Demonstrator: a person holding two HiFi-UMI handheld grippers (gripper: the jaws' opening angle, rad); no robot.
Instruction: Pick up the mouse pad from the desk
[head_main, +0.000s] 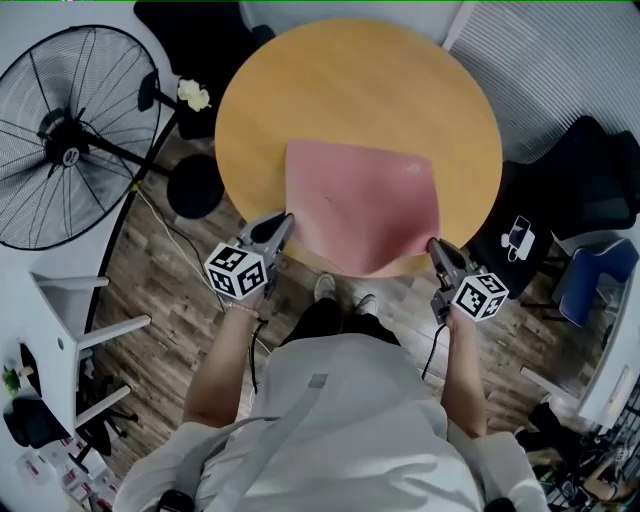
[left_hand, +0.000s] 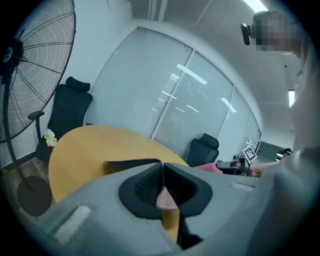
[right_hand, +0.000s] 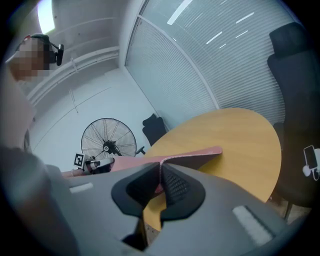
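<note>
A pink mouse pad (head_main: 360, 200) hangs lifted over the round wooden desk (head_main: 330, 80), its near edge sagging between my two grippers. My left gripper (head_main: 288, 221) is shut on the pad's near left corner; in the left gripper view a pink sliver of the pad (left_hand: 166, 199) sits pinched between the dark pads. On the other side my right gripper (head_main: 433, 244) is shut on the near right corner, and in the right gripper view the pad (right_hand: 192, 154) stretches away from the jaws as a thin pink sheet. The left gripper (right_hand: 92, 163) shows there in the distance.
A large standing fan (head_main: 60, 140) with a round base (head_main: 195, 185) is left of the desk. Black office chairs (head_main: 590, 175) stand at the right and far side. A white shelf unit (head_main: 60, 330) is at lower left. The person's body fills the near foreground.
</note>
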